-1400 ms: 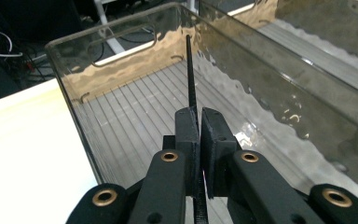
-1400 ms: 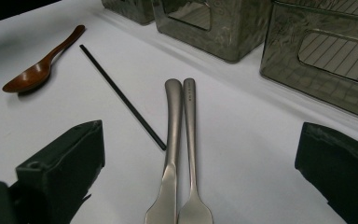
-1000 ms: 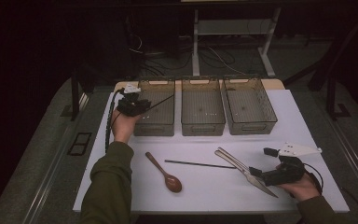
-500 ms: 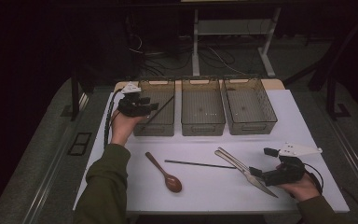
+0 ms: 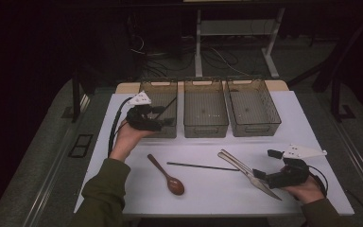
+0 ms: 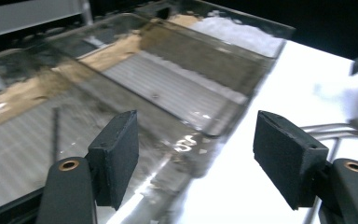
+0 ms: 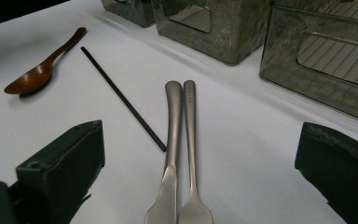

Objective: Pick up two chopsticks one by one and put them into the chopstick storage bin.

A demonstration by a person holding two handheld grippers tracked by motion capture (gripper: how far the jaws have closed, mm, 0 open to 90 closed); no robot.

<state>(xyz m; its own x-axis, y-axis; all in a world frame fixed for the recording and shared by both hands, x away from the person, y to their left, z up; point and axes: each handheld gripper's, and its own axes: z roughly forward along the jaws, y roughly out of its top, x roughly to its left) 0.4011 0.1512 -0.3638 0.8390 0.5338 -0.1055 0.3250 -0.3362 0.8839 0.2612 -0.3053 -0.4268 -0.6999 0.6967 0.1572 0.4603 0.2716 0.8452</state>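
Chopstick [image 5: 169, 105] number one leans inside the left bin [image 5: 159, 124], just let go, its top resting against the bin's rim; its partner, the second chopstick [image 5: 202, 166], lies on the bench [image 5: 307, 127] between the wooden spoon [image 5: 166, 175] and the steel cutlery pair [image 5: 248, 172]. The left gripper [image 5: 166, 116] has just been opening and stands wide, nothing between its pads, nearer the bin's front than a second ago. Backing out carelessly could clip the bin. The right gripper [image 5: 257, 175], jaws apart and empty, straddles the steel cutlery pair and risks grabbing both pieces

Olive-green sleeves [image 5: 105, 189]; black grippers, grey three-cornered plates, black cables.
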